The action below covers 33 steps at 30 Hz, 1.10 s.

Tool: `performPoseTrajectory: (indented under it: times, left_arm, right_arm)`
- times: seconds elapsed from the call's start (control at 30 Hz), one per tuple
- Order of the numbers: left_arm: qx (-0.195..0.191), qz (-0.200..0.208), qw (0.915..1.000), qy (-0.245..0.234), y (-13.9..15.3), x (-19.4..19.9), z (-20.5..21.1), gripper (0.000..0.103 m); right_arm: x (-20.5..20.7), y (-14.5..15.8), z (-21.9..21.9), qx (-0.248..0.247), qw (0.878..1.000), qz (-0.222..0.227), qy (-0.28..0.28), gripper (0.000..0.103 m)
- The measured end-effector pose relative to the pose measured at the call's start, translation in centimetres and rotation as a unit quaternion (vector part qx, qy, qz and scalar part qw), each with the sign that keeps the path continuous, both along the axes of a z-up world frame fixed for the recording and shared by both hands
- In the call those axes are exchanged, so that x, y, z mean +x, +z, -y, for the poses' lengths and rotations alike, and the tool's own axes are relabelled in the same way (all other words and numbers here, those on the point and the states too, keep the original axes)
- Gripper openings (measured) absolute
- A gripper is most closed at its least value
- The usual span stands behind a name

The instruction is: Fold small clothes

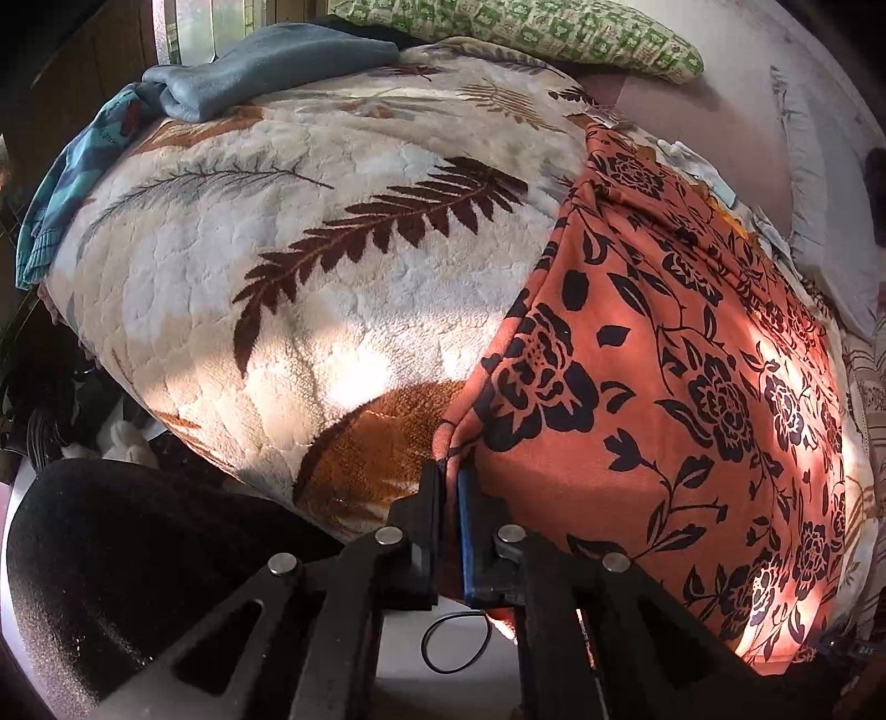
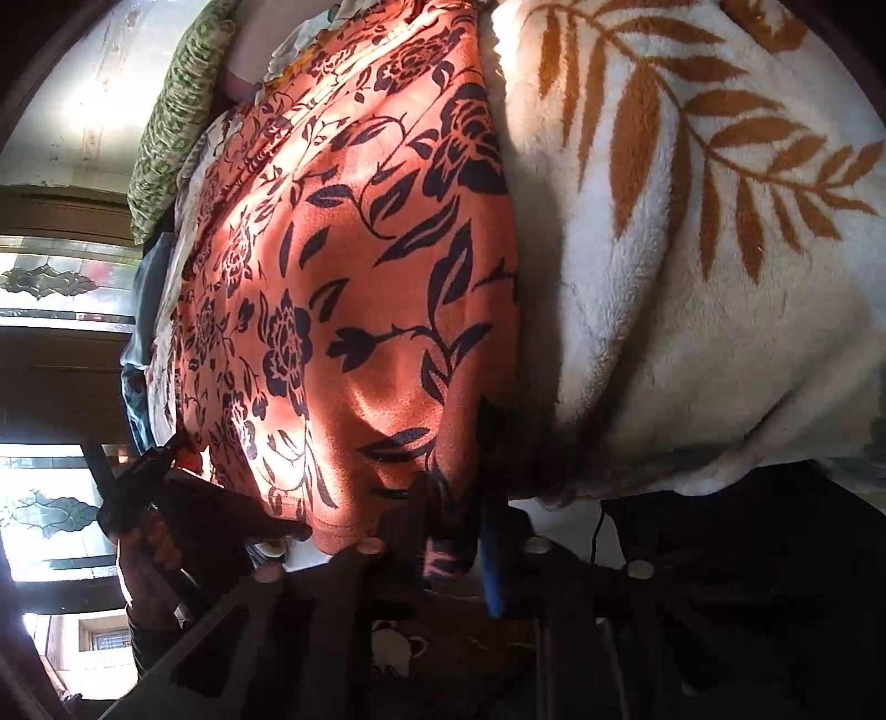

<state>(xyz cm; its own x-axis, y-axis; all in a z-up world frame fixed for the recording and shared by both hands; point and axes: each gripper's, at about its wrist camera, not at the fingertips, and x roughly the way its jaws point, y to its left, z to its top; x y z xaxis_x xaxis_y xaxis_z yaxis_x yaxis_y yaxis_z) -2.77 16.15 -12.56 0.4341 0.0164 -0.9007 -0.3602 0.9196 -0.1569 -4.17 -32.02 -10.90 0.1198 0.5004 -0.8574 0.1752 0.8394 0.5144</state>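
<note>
On the leaf-patterned blanket lies one orange flowered garment, its long side running away from the near edge. The left tongs pinch its near corner; the right tongs clamp its hem. Only the right view shows a hand holding the left tongs.

To my left the leaf-patterned blanket lies bare and passable, while at the far side a blue-grey cloth and green patterned pillow block my gripper's way.
</note>
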Motion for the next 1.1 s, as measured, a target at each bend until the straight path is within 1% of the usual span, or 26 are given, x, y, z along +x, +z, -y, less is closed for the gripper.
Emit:
performPoseTrajectory:
  times: [0.07,0.1,0.13,0.17,0.2,0.23,0.3,0.33,0.4,0.43,0.53,0.6,0.63,0.7,0.73,0.8,0.87,0.9,0.97,1.0,1.1]
  left_arm:
    - [-0.002,-0.004,1.0,-0.007,-0.1,0.1,0.2,0.006]
    - [-0.003,-0.006,0.9999,-0.012,-0.1,0.2,0.3,0.006]
    - [0.001,-0.004,0.9999,-0.013,0.1,0.1,0.4,0.007]
    - [0.008,-0.001,0.9999,-0.01,0.3,0.0,0.4,0.014]
    - [0.012,0.005,0.9999,-0.008,0.5,0.0,0.4,0.019]
    - [0.019,0.012,0.9997,-0.005,0.8,-0.1,0.4,0.021]
    - [0.038,0.026,0.9988,-0.014,1.3,-0.2,0.6,0.003]
    - [0.039,0.031,0.9986,-0.02,1.6,-0.2,0.6,0.003]
    - [0.044,0.044,0.9979,-0.02,2.3,-0.4,0.6,0.003]
    - [0.044,0.05,0.9976,-0.019,2.8,-0.5,0.4,0.003]
    - [0.033,0.077,0.9963,-0.021,4.9,-0.5,0.0,0.003]
    - [0.029,0.102,0.994,-0.027,6.7,-0.1,-0.1,0.003]
    - [0.036,0.119,0.9917,-0.032,7.8,0.2,0.0,0.0]
    - [0.068,0.156,0.9848,-0.033,10.3,0.9,0.3,0.0]
    - [0.069,0.173,0.982,-0.034,11.4,1.3,0.2,0.0]
    - [0.073,0.19,0.9786,-0.029,13.0,2.5,0.0,0.0]
    - [0.078,0.19,0.9781,-0.032,13.5,3.8,-0.1,0.0]
    - [0.078,0.187,0.9789,-0.031,13.3,4.2,-0.3,0.0]
    - [0.066,0.169,0.9828,-0.037,12.4,4.3,-0.3,0.0]
    - [0.059,0.158,0.9848,-0.041,11.5,4.0,-0.2,0.0]
    - [0.055,0.109,0.9912,-0.051,8.4,3.0,0.8,0.0]
  right_arm:
    - [-0.2,-0.1,0.1,-0.002,1.0,-0.002,0.006,0.012]
    - [-0.2,-0.4,0.3,-0.003,1.0,-0.006,-0.001,0.013]
    - [-0.2,-0.7,0.8,0.004,1.0,-0.002,-0.013,0.016]
    - [-0.1,-0.7,1.0,0.014,1.0,0.002,-0.018,0.017]
    - [-0.1,-0.4,0.9,0.019,1.0,0.006,-0.018,0.017]
    - [-0.1,-0.2,0.8,0.026,0.999,0.012,-0.018,0.017]
    - [0.1,-0.4,0.5,0.028,0.999,0.008,-0.013,0.017]
    - [0.1,-0.6,0.4,0.032,0.999,0.008,-0.007,0.016]
    - [0.1,-0.4,-0.1,0.04,0.999,0.012,0.005,0.007]
    - [0.0,0.0,-0.3,0.042,0.999,0.021,0.007,0.007]
    - [0.1,2.1,0.2,0.073,0.996,0.052,-0.01,0.006]
    - [0.4,3.5,0.9,0.107,0.991,0.074,-0.031,0.006]
    - [0.8,4.3,1.3,0.123,0.987,0.091,-0.04,0.006]
    - [1.7,5.7,2.0,0.157,0.978,0.119,-0.062,0.006]
    - [2.3,6.4,2.3,0.177,0.972,0.136,-0.071,0.006]
    - [3.6,7.7,2.5,0.201,0.962,0.164,-0.084,0.006]
    - [4.8,8.8,2.4,0.212,0.955,0.188,-0.091,0.006]
    - [5.6,9.0,2.4,0.213,0.954,0.19,-0.093,0.006]
    - [6.7,8.6,2.2,0.201,0.959,0.182,-0.085,0.006]
    - [6.8,8.1,2.3,0.199,0.961,0.171,-0.091,0.006]
    - [5.9,6.5,2.6,0.188,0.966,0.148,-0.102,0.006]
